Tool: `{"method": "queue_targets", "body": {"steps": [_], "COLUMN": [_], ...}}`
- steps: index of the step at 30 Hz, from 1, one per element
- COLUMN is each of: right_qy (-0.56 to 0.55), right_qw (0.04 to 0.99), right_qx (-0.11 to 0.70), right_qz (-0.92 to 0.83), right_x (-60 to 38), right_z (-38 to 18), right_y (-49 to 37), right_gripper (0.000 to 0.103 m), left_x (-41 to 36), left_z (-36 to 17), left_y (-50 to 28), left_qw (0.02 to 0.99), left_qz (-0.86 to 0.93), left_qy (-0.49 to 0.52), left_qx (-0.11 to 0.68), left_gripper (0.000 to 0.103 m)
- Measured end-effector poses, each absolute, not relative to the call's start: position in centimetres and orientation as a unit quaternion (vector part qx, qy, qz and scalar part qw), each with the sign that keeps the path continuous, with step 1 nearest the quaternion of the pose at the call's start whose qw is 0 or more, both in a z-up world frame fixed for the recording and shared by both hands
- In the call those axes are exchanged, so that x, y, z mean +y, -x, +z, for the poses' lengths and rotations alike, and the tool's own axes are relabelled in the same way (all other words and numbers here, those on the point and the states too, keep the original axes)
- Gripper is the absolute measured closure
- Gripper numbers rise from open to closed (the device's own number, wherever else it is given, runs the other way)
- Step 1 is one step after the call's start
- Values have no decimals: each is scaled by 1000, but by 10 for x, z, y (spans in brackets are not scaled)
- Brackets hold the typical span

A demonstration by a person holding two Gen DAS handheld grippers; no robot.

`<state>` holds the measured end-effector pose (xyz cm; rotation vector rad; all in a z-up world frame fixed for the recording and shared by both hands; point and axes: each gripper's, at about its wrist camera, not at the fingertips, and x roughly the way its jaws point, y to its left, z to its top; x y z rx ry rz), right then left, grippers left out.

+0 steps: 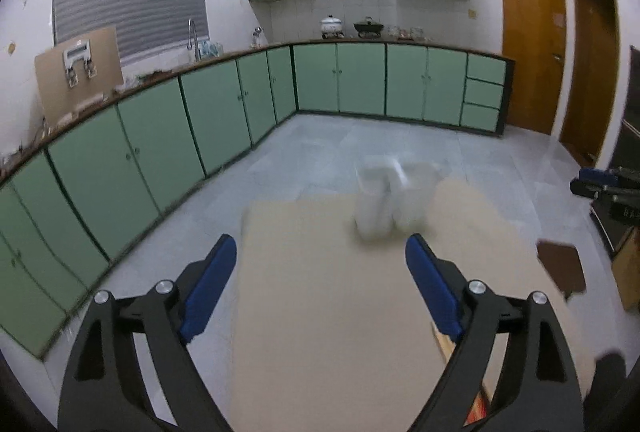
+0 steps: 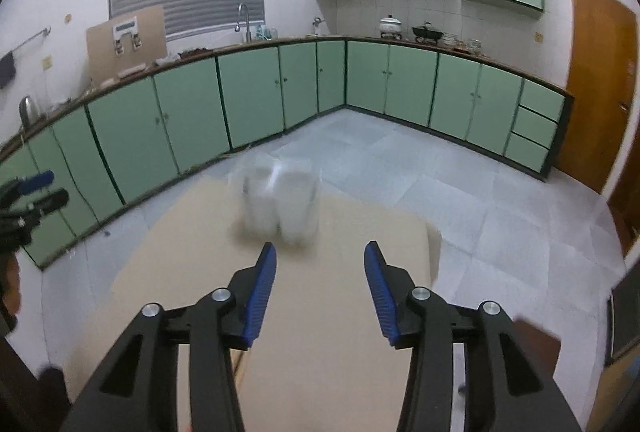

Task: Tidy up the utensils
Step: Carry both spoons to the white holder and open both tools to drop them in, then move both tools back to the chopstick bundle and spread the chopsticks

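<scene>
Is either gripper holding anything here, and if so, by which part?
Nothing is held. The left gripper and right gripper are both open and empty above the table, short of the blurred white containers.

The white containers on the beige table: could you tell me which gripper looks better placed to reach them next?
Probably the right gripper: the white containers sit just beyond its left fingertip, while from the left gripper they lie toward its right finger. Both are open and empty; blur limits certainty.

Ahead of the left gripper's [image 1: 320,260] fingers [image 1: 218,288], bare desk [image 1: 320,312] lies open up to the blurred white containers [image 1: 386,204] at its far edge. These stand just beyond the right gripper's [image 2: 320,264] fingers [image 2: 262,288], slightly left.
</scene>
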<state>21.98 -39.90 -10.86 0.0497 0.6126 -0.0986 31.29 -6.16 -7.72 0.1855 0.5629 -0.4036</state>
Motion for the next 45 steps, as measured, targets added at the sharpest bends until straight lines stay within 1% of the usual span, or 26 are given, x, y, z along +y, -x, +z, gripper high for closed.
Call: {"method": "queue_targets", "body": {"steps": [4, 5, 7, 9, 12, 16, 18, 19, 24, 30, 37, 39, 41, 43, 44, 45], "right_qy": [-46, -47, -43, -45, -14, 24, 12, 8, -22, -38, -42, -39, -38, -36, -35, -35], "right_qw": [936, 934, 925, 921, 918, 916, 919, 919, 920, 919, 919, 920, 920, 921, 920, 920], "right_qx": [346, 352, 376, 387, 396, 399, 393, 393, 392, 392, 391, 390, 390, 388, 389, 389], "right_qz": [-38, -38, -27, -9, 22, 31, 23, 20, -12, -25, -24, -23, -21, -22, -23, -22], "right_x": [-361, -351, -328, -307, -277, -261, -269, -277, -315, -338, -340, -337, -337, -336, -336, -336], "right_z": [-207, -224, -263, -282, -302, -309, -311, -309, -307, -306, -309, -309, -309, -309, -309, -309], "right_y": [-142, -129, -103, -92, -82, -98, -104, -108, -108, -95, -94, -93, -94, -95, -95, -95], "right_gripper": [57, 57, 57, 57, 57, 56, 46, 44, 44, 43, 41, 41, 42, 47, 49, 53], "left_x": [-39, -35, -31, -29, -22, -30, -37, -44, -75, -113, -123, -118, -112, -108, -107, -105], "left_z": [-146, -164, -182, -196, -216, -231, -240, -244, -265, -291, -302, -300, -299, -297, -296, -295], "left_y": [-245, -228, -208, -188, -173, -166, -161, -160, -156, -152, -162, -164, -165, -164, -164, -162], "left_qw": [919, 915, 916, 919, 911, 907, 902, 899, 880, 858, 861, 864, 866, 865, 863, 863], "left_qz": [-209, -211, -207, -204, -217, -226, -237, -244, -275, -304, -287, -278, -273, -277, -281, -283], "left_qy": [-70, -63, -74, -76, -54, -62, -69, -72, -87, -127, -147, -140, -133, -125, -121, -120], "left_qx": [326, 337, 336, 330, 347, 351, 353, 357, 378, 393, 393, 396, 397, 400, 401, 401], "left_gripper": [18, 18, 18, 18, 18, 18, 18, 18, 18, 18, 18, 22, 33, 39, 40, 41]}}
